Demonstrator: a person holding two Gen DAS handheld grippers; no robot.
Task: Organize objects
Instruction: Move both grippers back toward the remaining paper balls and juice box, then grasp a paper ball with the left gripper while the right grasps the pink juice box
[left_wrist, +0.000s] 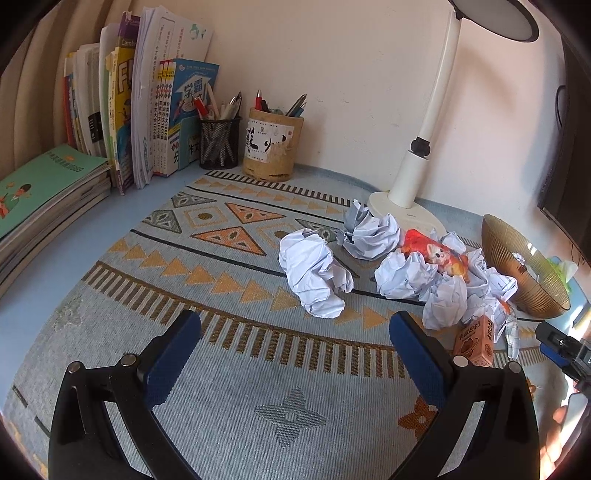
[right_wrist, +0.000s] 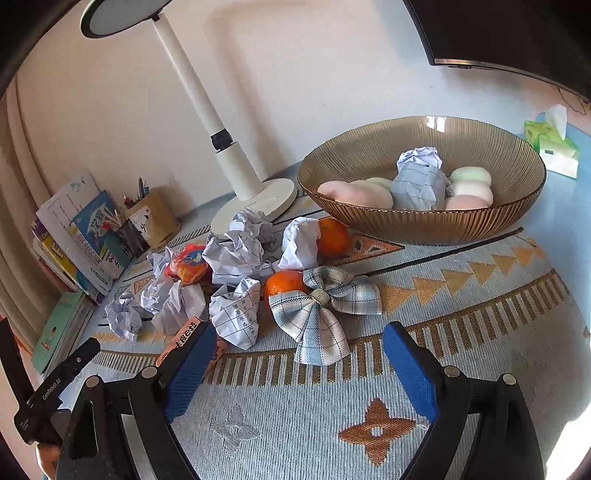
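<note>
Crumpled paper balls (left_wrist: 317, 273) (right_wrist: 236, 251) lie heaped on the patterned mat (left_wrist: 229, 369) with a red snack packet (left_wrist: 436, 254) (right_wrist: 188, 266), two oranges (right_wrist: 286, 282) and a plaid bow (right_wrist: 325, 306). A small orange box (left_wrist: 474, 339) (right_wrist: 173, 350) lies at the pile's near edge. The amber ribbed bowl (right_wrist: 424, 225) (left_wrist: 524, 266) holds a paper ball (right_wrist: 421, 177) and pale round items. My left gripper (left_wrist: 295, 332) is open over bare mat, short of the pile. My right gripper (right_wrist: 299, 347) is open, just short of the bow, with nothing between its fingers.
A white desk lamp (left_wrist: 417, 173) (right_wrist: 240, 177) stands behind the pile. Books (left_wrist: 122, 118), a mesh pen cup (left_wrist: 219, 142) and a cardboard pen holder (left_wrist: 271, 147) line the back left wall. A tissue pack (right_wrist: 554, 144) sits at the right, under a dark monitor (right_wrist: 517, 37).
</note>
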